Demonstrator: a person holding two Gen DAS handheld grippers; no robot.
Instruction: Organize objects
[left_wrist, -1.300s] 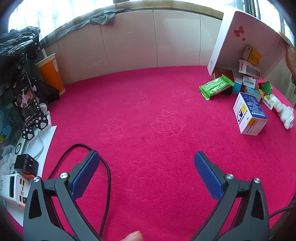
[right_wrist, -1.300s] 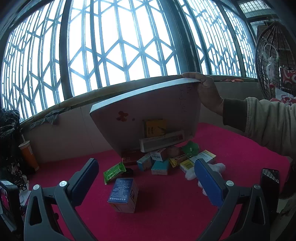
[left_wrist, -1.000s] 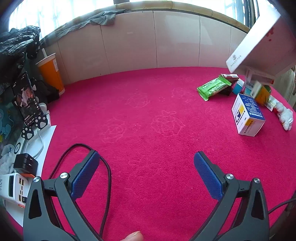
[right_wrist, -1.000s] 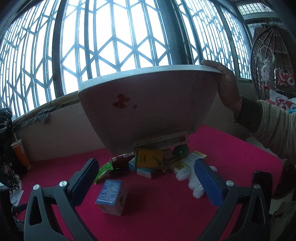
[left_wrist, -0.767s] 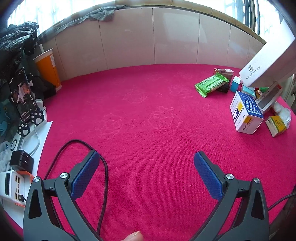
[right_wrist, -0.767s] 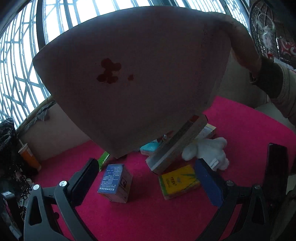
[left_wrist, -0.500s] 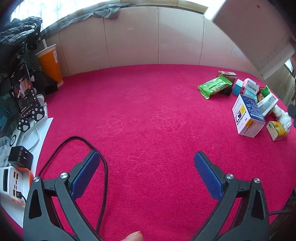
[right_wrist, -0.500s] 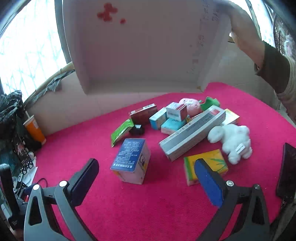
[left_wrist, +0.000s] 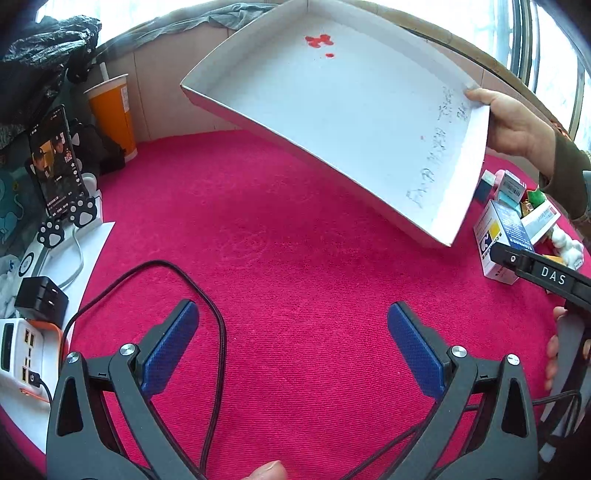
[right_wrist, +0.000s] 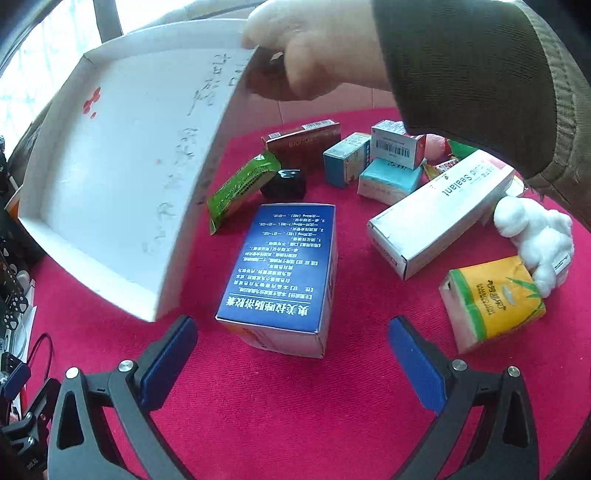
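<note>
L tool (left_wrist: 291, 334): jaws wide apart, nothing between pads, low over bare red cloth of bench (left_wrist: 295, 240). Black cable (left_wrist: 207, 295) loops across cloth just beside L pad. Further L at bench edge: black charger (left_wrist: 38, 302), white power strip (left_wrist: 18, 347), phone (left_wrist: 55, 162) upright on paw-print stand, orange cup (left_wrist: 112, 114) w/ straw near wall.

R tool (right_wrist: 293, 345): jaws wide apart, empty, just short of blue box (right_wrist: 284, 273). Blue box lies on bench, long axis running away from tool, text face up, print upside-down to cam.

White tray (left_wrist: 351, 110) held tilted above bench by a bare hand (left_wrist: 513, 122) in a dark sleeve; open side faces L cam, empty, red blotch + handwriting inside. From R wrist view tray's low corner hangs just L of blue box and covers bench beyond on that side.

Beyond blue box: green packet (right_wrist: 242, 184) slanted, black cube (right_wrist: 283, 183) touching it, brown carton (right_wrist: 303, 142) behind. Teal boxes (right_wrist: 369, 166) clustered w/ barcode box (right_wrist: 397, 144) on top. Long white sealant carton (right_wrist: 439, 210) diagonal, near end toward tool, far end up-R. Yellow tissue pack (right_wrist: 495, 299) R of tool, white plush toy (right_wrist: 535, 232) touching it. Sleeve hides far R of pile.
</note>
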